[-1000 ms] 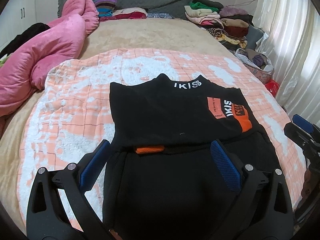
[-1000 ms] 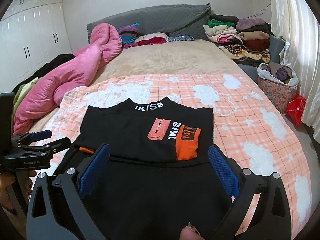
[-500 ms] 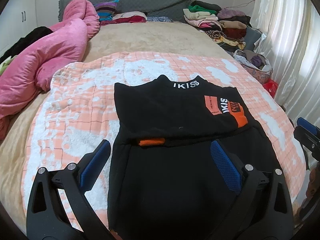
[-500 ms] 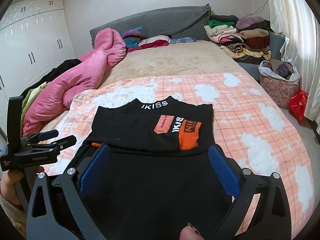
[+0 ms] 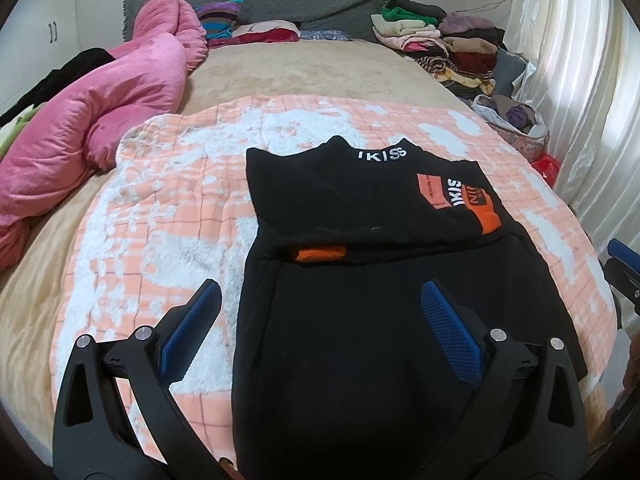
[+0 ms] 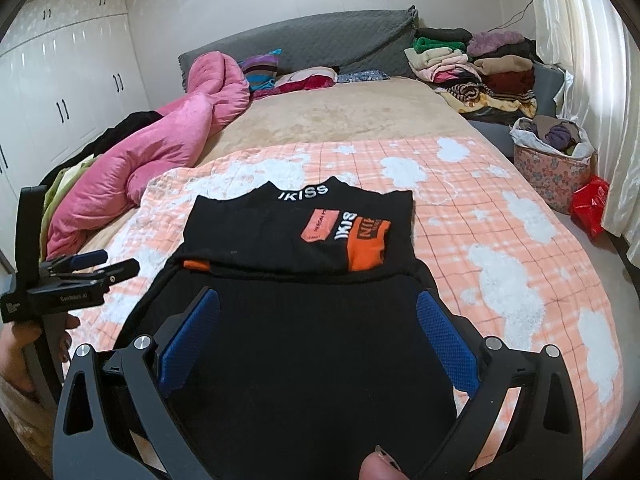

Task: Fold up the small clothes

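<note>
Our left claw hangs with its blue pads spread wide, gripping nothing, above the near left part of the black garment. Our right claw is likewise released, its pads straddling the garment's near half without touching cloth that we can see. In the right wrist view the left claw shows again at the left edge, held off the side of the bed.

The garment lies on the peach checked blanket, its far part already folded into a neat panel with the collar lettering and orange patch on top, and the longer near part spread toward us. We judge the step in hand to be taking the near hem and bringing it over the folded panel. To do that well, we should drop each claw onto a near corner, pinch all layers together, lift evenly and lay the hem level with the collar edge, so the orange tab at the fold line does not drag out.

The garment's left edge runs straight; its right edge bulges outward near us. There is open blanket on both sides and bare bed beyond. The pink duvet at far left and the clothes piles at far right lie well apart.
</note>
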The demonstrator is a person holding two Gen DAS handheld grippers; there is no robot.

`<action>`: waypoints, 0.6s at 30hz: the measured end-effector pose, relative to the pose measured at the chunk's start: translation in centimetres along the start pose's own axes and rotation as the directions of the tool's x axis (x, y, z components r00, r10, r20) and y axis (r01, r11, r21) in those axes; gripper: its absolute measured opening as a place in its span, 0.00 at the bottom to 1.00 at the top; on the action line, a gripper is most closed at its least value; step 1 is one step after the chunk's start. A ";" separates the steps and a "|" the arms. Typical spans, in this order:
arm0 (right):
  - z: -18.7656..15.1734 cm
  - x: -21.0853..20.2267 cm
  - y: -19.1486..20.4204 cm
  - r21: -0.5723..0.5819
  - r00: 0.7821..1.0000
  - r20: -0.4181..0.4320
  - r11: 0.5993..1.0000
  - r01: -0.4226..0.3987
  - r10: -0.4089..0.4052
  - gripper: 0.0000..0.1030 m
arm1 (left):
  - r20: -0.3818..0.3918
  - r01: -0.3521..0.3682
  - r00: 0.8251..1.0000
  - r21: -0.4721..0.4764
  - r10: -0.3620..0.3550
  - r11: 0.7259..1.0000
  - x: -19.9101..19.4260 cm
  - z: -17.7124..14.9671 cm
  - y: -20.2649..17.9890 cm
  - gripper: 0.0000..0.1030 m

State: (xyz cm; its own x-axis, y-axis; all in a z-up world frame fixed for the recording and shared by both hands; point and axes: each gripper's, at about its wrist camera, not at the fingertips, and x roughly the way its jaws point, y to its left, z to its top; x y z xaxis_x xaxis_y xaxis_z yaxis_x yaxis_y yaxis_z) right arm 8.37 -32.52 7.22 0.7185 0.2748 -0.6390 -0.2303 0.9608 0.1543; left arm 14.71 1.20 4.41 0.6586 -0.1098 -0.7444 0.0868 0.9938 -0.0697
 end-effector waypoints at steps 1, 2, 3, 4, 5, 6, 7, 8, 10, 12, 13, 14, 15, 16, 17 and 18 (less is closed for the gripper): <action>-0.3 0.0 -0.2 0.001 1.000 -0.007 1.000 0.002 -0.002 0.96 | -0.003 -0.003 1.000 -0.001 0.003 1.000 -0.1 -0.2 0.2 0.91; -0.7 0.0 -0.4 0.002 1.000 -0.015 1.000 0.004 -0.004 0.96 | -0.004 -0.004 1.000 -0.003 0.004 1.000 -0.1 -0.5 0.3 0.91; -0.9 0.1 -0.6 0.003 1.000 -0.019 1.000 0.008 -0.008 0.96 | -0.007 -0.008 1.000 -0.007 0.008 1.000 -0.1 -0.8 0.5 0.91; -1.3 0.1 -0.9 0.003 1.000 -0.028 1.000 0.014 -0.014 0.96 | -0.011 -0.011 1.000 -0.011 0.011 1.000 -0.2 -1.1 0.8 0.91; -1.7 0.2 -1.1 0.005 0.999 -0.035 1.000 0.018 -0.017 0.96 | -0.015 -0.014 1.000 -0.014 0.014 1.000 -0.2 -1.4 1.0 0.91; -2.1 0.3 -1.4 0.009 0.999 -0.045 1.000 0.025 -0.025 0.96 | -0.020 -0.018 1.000 -0.017 0.018 1.000 -0.2 -1.7 1.2 0.91; -2.4 0.3 -1.7 0.012 0.998 -0.050 0.999 0.029 -0.029 0.96 | -0.028 -0.026 0.999 -0.018 0.026 1.000 -0.1 -2.2 1.4 0.91; -2.8 0.4 -2.0 0.016 0.998 -0.059 0.999 0.033 -0.032 0.96 | -0.035 -0.031 0.999 -0.019 0.030 0.999 -0.1 -2.6 1.6 0.91; -3.4 0.5 -2.6 0.022 0.996 -0.074 0.999 0.047 -0.045 0.96 | -0.053 -0.041 0.998 -0.023 0.040 0.999 0.1 -3.5 2.1 0.91; -4.2 0.6 -3.2 0.028 0.995 -0.091 0.998 0.053 -0.050 0.96 | -0.068 -0.047 0.997 -0.028 0.045 0.999 0.3 -4.4 2.6 0.91; -4.5 0.7 -3.5 0.036 0.994 -0.099 0.998 0.056 -0.053 0.96 | -0.073 -0.051 0.996 -0.027 0.049 0.998 0.3 -4.7 2.7 0.91; -5.0 0.7 -3.9 0.045 0.993 -0.109 0.997 0.056 -0.051 0.96 | -0.079 -0.054 0.996 -0.024 0.052 0.998 0.4 -5.1 2.9 0.91; -5.2 0.7 -4.1 0.050 0.992 -0.115 0.997 0.054 -0.048 0.96 | -0.088 -0.058 0.995 -0.024 0.055 0.998 0.5 -5.5 3.2 0.91; -5.6 0.7 -4.4 0.058 0.992 -0.122 0.997 0.051 -0.044 0.96 | -0.097 -0.057 0.994 -0.031 0.053 0.998 0.6 -5.8 3.6 0.91; -5.8 0.7 -4.6 0.064 0.991 -0.128 0.997 0.052 -0.043 0.96 | -0.103 -0.057 0.993 -0.039 0.053 0.998 0.6 -6.1 3.9 0.91; -6.1 0.7 -4.8 0.069 0.990 -0.134 0.996 0.051 -0.041 0.96 | -0.106 -0.060 0.993 -0.043 0.055 0.997 0.6 -6.4 4.1 0.91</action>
State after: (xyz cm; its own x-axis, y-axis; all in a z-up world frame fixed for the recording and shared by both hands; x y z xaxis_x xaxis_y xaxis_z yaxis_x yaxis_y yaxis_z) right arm 5.97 -37.19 1.46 0.6330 0.2273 -0.7401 -0.1471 0.9738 0.1734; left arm 10.72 5.35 -0.60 0.5798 -0.0520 -0.8131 0.0147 0.9985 -0.0533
